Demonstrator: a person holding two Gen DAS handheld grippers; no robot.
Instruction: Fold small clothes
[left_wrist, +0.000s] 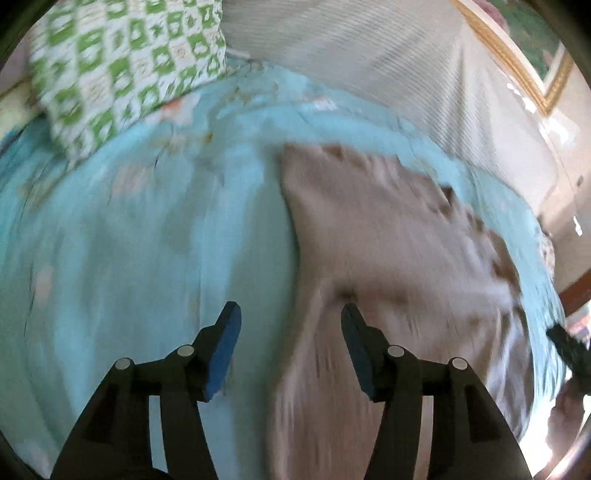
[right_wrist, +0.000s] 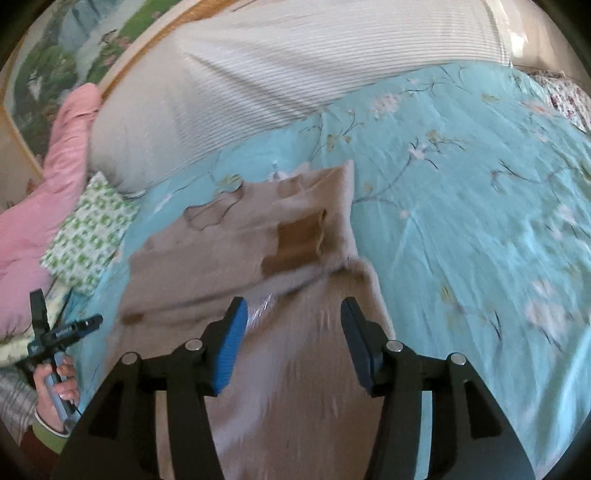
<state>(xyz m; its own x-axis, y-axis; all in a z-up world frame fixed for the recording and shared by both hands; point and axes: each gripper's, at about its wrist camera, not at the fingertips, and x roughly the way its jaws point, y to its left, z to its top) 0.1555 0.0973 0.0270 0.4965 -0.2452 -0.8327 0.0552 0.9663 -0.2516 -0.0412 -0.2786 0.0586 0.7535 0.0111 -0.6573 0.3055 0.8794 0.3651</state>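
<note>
Bed (right_wrist: 480, 221) with teal floral sheet carries the beige garment (right_wrist: 229, 251), lying near the striped pillow (right_wrist: 277, 74) and the green-check cushion (right_wrist: 88, 236). Looks partly folded: one section is laid over the body, brown patch (right_wrist: 299, 240) showing, edges uneven, so more folds and squaring seem left. Left tool (left_wrist: 291, 314) has its jaws apart with nothing between them, poised over the garment's left edge. Right tool (right_wrist: 294, 310) likewise spread, empty, above the near cloth.

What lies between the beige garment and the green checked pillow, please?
Only a bare strip of the turquoise floral bedsheet; the right wrist view shows it between the beige garment and the green checked pillow.
</note>
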